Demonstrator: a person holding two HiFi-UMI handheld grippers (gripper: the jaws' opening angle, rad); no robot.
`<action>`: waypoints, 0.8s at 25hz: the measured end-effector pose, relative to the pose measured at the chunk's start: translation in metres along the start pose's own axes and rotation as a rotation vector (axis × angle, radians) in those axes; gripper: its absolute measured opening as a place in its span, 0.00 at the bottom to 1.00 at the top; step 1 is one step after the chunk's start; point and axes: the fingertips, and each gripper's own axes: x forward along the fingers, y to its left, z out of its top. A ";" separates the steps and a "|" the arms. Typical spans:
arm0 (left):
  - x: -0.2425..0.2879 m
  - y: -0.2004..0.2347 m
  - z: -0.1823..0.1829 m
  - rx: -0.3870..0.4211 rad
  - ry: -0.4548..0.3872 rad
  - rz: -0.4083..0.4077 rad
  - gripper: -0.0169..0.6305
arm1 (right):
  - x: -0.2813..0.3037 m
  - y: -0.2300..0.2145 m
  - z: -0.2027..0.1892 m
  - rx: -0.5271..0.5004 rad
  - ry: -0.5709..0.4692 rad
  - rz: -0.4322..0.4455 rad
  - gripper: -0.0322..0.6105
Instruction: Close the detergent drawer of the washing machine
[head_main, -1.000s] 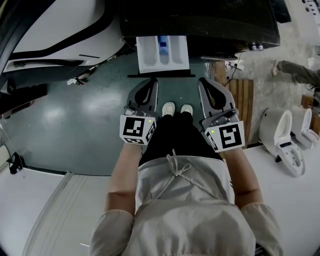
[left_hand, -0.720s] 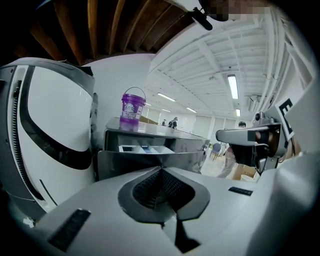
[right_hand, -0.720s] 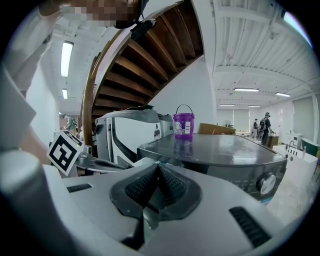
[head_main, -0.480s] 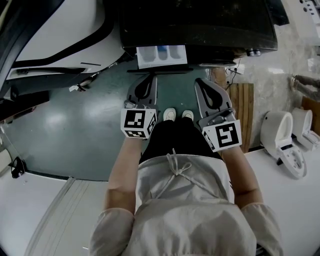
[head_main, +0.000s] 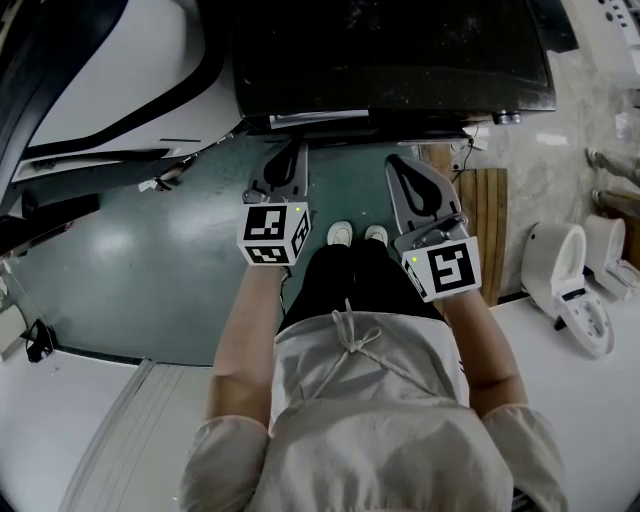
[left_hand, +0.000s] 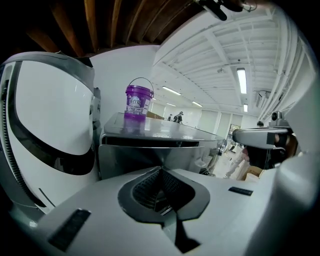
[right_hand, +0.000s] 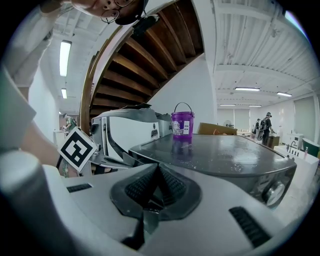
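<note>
The washing machine (head_main: 390, 50) is a dark box at the top of the head view. Its detergent drawer (head_main: 320, 118) shows only as a thin white sliver at the front edge, almost flush with the machine. My left gripper (head_main: 293, 148) is shut, and its tip rests at the drawer's front. My right gripper (head_main: 397, 165) is also shut, empty, and stands a little back from the machine on the right. In the left gripper view the shut jaws (left_hand: 161, 170) point at the machine's front panel (left_hand: 130, 160). The right gripper (right_hand: 159, 167) faces the machine's top (right_hand: 215, 150).
A purple bucket (left_hand: 138, 102) stands on the machine's top, also seen as the purple bucket (right_hand: 182, 122). A large white appliance shell (head_main: 100, 80) lies left of the machine. A wooden pallet (head_main: 487, 200) and white fixtures (head_main: 565, 270) are at the right. My shoes (head_main: 355, 232) stand on the green floor.
The drawer has slid from well out to almost fully in. My left gripper moved forward with it against its front. The right gripper moved forward slightly.
</note>
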 end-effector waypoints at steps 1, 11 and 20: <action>0.003 0.002 0.002 -0.004 -0.002 0.005 0.05 | 0.002 -0.002 0.000 0.006 0.004 -0.004 0.06; 0.017 0.010 0.011 -0.027 0.005 0.031 0.05 | 0.019 -0.013 0.003 0.021 0.000 -0.011 0.06; 0.020 0.014 0.013 -0.062 -0.025 0.036 0.05 | 0.028 -0.016 0.004 0.019 0.000 -0.008 0.06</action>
